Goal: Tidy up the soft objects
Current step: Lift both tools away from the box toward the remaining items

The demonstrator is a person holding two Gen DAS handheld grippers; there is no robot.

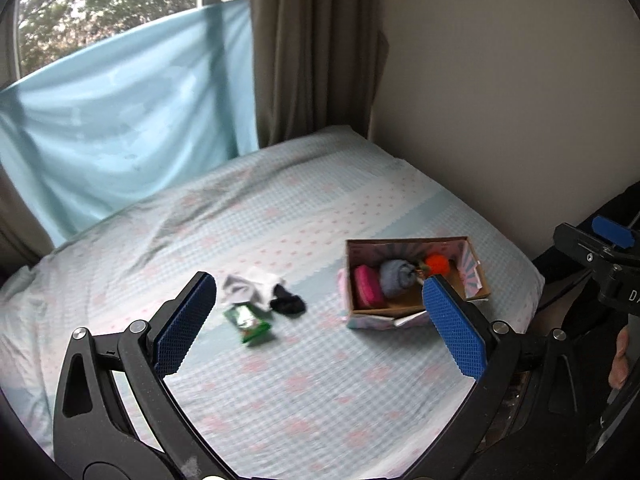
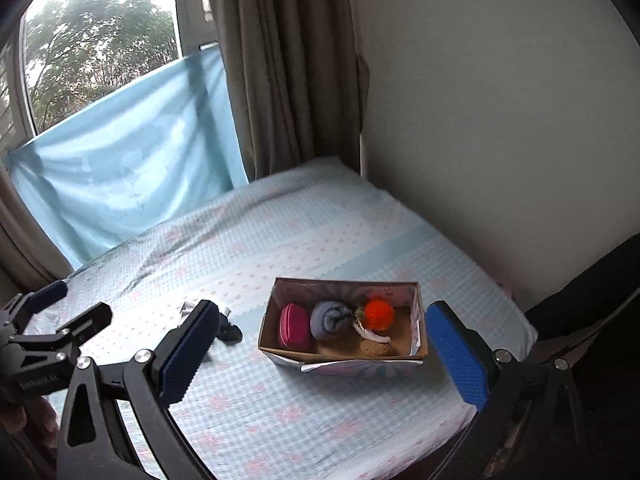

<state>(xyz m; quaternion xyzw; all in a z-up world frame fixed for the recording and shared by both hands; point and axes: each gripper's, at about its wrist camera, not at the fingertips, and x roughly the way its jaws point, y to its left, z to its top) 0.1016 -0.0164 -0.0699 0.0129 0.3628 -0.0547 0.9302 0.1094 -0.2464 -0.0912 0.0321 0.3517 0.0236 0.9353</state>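
Observation:
An open cardboard box [image 1: 478, 280] [image 2: 418, 326] sits on the bed. It holds a pink pouch [image 1: 368, 286] [image 2: 295, 326], a rolled blue-grey sock [image 1: 396, 278] [image 2: 330, 320], an orange plush ball [image 1: 438, 263] [image 2: 378, 314] and a brown soft piece [image 2: 374, 347]. On the sheet to its left lie a white sock [image 1: 252, 286], a black sock [image 1: 287, 303] [image 2: 231, 333] and a green packet [image 1: 250, 324]. My left gripper [image 1: 320, 320] is open and empty above the sheet. My right gripper [image 2: 324, 356] is open and empty, in front of the box.
The bed [image 1: 304, 380] [image 2: 280, 412] has a pale blue and pink checked sheet. A wall [image 1: 520, 100] runs along its right side. A brown curtain [image 1: 312, 48] and a blue cloth [image 1: 120, 120] hang behind. The other gripper shows at each view's edge [image 1: 600, 256] [image 2: 48, 328].

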